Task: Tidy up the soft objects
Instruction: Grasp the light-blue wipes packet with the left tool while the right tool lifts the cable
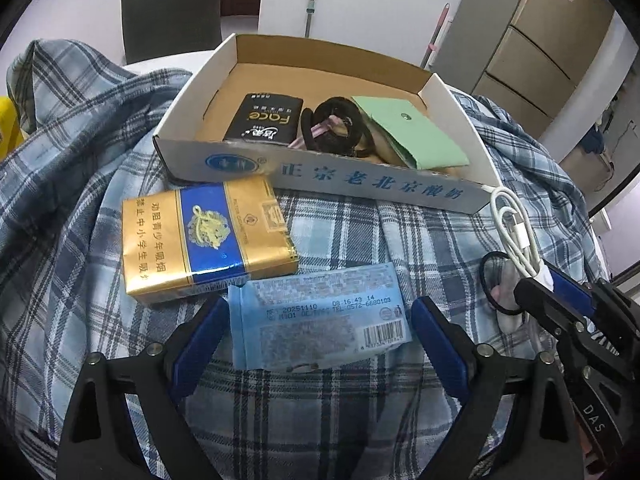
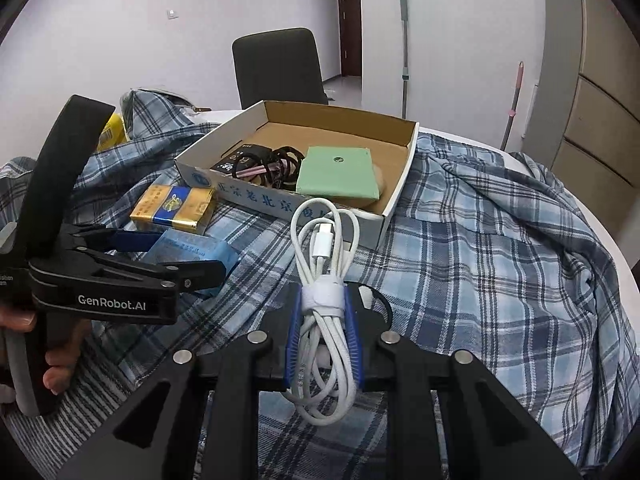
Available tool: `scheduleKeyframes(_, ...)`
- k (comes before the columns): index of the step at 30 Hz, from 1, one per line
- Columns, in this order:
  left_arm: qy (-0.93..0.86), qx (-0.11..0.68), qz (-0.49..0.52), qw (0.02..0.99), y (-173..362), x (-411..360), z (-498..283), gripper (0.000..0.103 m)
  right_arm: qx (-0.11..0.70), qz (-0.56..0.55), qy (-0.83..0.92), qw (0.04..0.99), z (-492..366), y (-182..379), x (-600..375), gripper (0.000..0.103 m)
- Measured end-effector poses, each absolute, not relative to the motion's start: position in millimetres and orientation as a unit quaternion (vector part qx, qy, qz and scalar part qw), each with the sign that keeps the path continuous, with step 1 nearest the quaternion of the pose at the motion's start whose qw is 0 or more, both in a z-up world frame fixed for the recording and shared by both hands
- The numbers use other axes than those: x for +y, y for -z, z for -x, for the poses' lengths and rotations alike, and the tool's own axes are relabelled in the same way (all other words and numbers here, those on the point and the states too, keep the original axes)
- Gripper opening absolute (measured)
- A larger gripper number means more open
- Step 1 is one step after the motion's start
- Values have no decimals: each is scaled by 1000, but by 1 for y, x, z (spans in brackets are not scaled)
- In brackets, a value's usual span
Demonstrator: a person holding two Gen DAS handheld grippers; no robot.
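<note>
A light blue tissue packet (image 1: 320, 320) lies on the plaid shirt (image 1: 340, 236) between the wide-apart fingers of my left gripper (image 1: 320, 306), which is open; the pads do not press it. My right gripper (image 2: 323, 294) is shut on a coiled white charging cable (image 2: 320, 240), held just above the shirt and in front of the cardboard box (image 2: 396, 200). In the left wrist view the right gripper (image 1: 538, 276) shows at the right with the cable (image 1: 514, 224). The box (image 1: 224, 76) holds a black tissue pack (image 1: 264, 120), black hair ties (image 1: 336, 128) and a green pouch (image 1: 416, 132).
A gold and blue cigarette pack (image 1: 204, 236) lies left of the blue packet. One black hair tie (image 1: 490, 284) lies on the shirt under the right gripper. A dark chair (image 2: 276, 68) stands behind the table, a yellow item (image 2: 112, 132) at far left. The white table edge (image 2: 608, 232) curves at right.
</note>
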State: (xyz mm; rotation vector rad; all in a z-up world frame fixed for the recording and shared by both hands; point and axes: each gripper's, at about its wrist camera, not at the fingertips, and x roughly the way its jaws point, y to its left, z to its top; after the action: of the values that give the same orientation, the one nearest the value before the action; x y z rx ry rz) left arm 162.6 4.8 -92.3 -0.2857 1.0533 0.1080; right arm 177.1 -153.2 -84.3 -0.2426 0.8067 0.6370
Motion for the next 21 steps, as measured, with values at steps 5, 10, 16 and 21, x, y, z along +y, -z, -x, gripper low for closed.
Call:
scheduleKeyframes(5,-49,494,130,859,92,3,-163,93,386,116,-305,863,-177,85,-153,20)
scheduleKeyframes(10,-37,473,107,874,86,-2,-155,79,387,117,-306,862,-178,86,-153,20)
scheduleKeyframes(16,-30,472,71,878,84,-11,-155,86,389,118,-307,860,-178,86,-152,20)
scheduleKeyframes(21,-31,490,65,869,88,-11,-158,86,389,118,-307,860,-178,86,-152,20)
